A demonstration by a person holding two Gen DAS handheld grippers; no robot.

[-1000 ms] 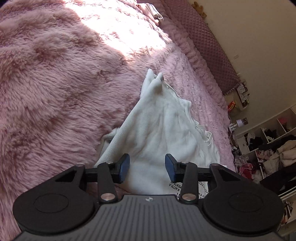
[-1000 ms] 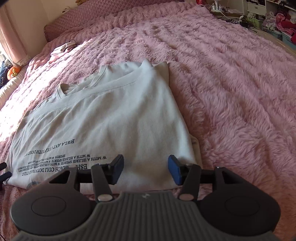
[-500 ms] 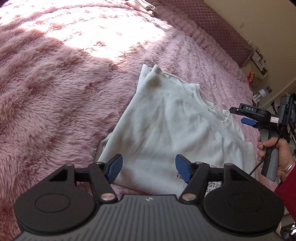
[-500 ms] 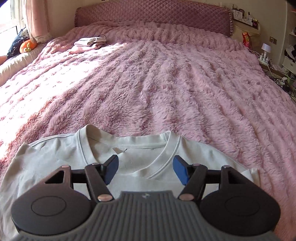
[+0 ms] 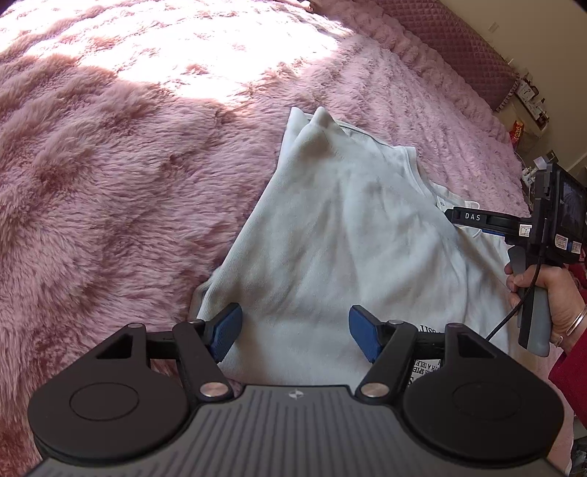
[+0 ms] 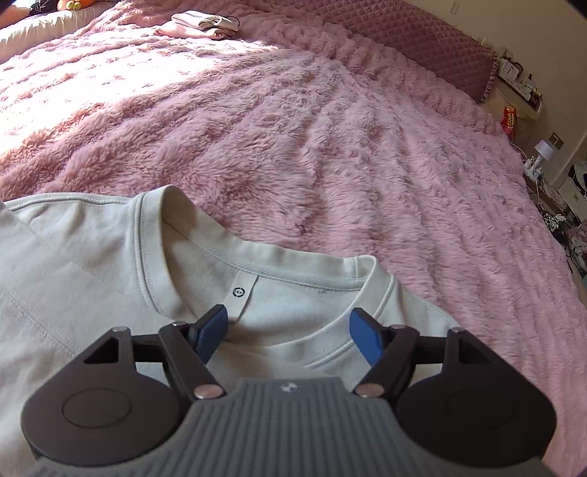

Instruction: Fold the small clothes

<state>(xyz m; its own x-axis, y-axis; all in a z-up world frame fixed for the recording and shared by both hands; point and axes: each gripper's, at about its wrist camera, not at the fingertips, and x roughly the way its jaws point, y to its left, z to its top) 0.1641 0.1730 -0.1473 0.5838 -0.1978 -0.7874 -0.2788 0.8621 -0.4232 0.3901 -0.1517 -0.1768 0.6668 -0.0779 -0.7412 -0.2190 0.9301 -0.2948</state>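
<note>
A small white T-shirt (image 5: pixel 341 235) with black printed text lies partly folded on the pink fluffy blanket (image 5: pixel 110 176). My left gripper (image 5: pixel 295 330) is open and empty, just above the shirt's lower part. My right gripper (image 6: pixel 288 332) is open and empty over the shirt's neckline (image 6: pixel 256 264), near the neck label. The right gripper also shows in the left wrist view (image 5: pixel 477 220), held in a hand at the shirt's collar end.
A folded stack of clothes (image 6: pixel 201 24) lies far up the bed. The quilted headboard (image 6: pixel 403 36) runs along the back. A bedside shelf with small items (image 6: pixel 513 110) and cluttered storage stand at the right.
My right gripper swung from the shirt's hem side to its collar and moved closer to the neckline. My left gripper opened wider and shifted slightly over the shirt's lower part.
</note>
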